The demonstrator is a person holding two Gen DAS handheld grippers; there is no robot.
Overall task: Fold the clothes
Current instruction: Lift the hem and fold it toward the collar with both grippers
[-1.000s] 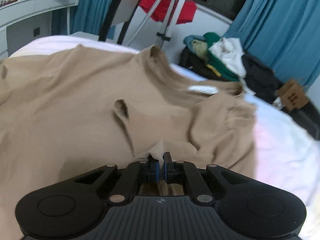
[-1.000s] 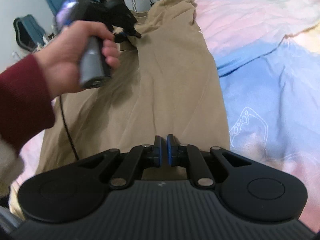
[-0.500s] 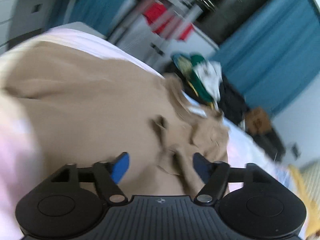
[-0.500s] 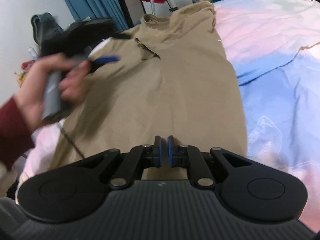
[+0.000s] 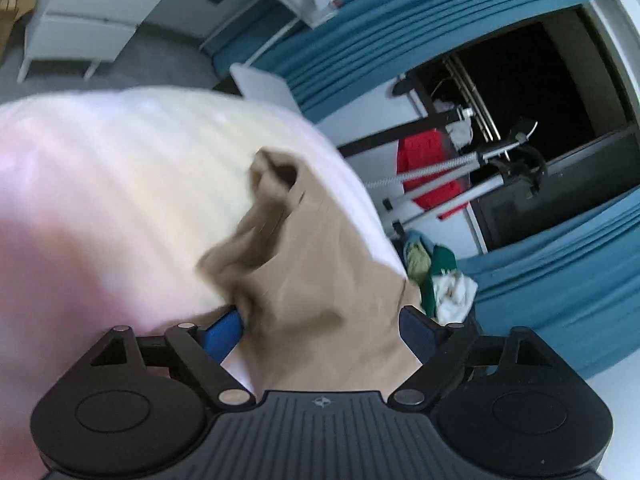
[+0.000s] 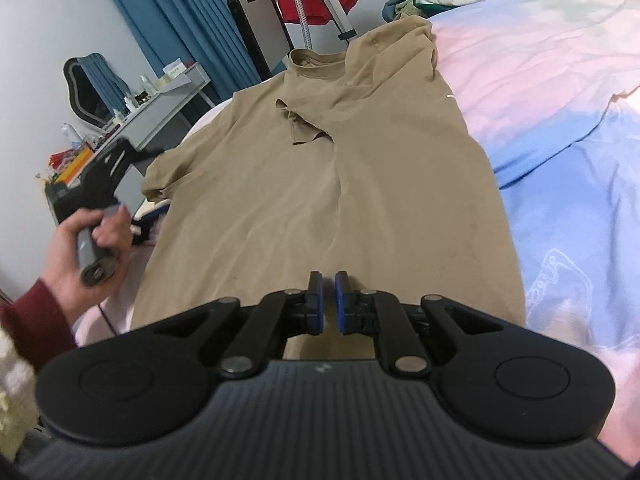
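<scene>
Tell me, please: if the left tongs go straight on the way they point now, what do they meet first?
Most likely the tan shirt's bunched sleeve, which already lies between the opening left tongs. Beyond it comes the pale bedsheet, though blur makes depth uncertain.

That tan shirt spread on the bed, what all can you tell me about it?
The tan T-shirt looks like soft cotton, with a ribbed round collar and short sleeves. It lies lengthwise on the pastel bedspread, collar at the far end. One side is already folded in along the body, leaving a long crease; the other sleeve lies bunched at the bed's edge, between the left gripper's opening jaws. The shut right gripper hovers at its hem.
</scene>
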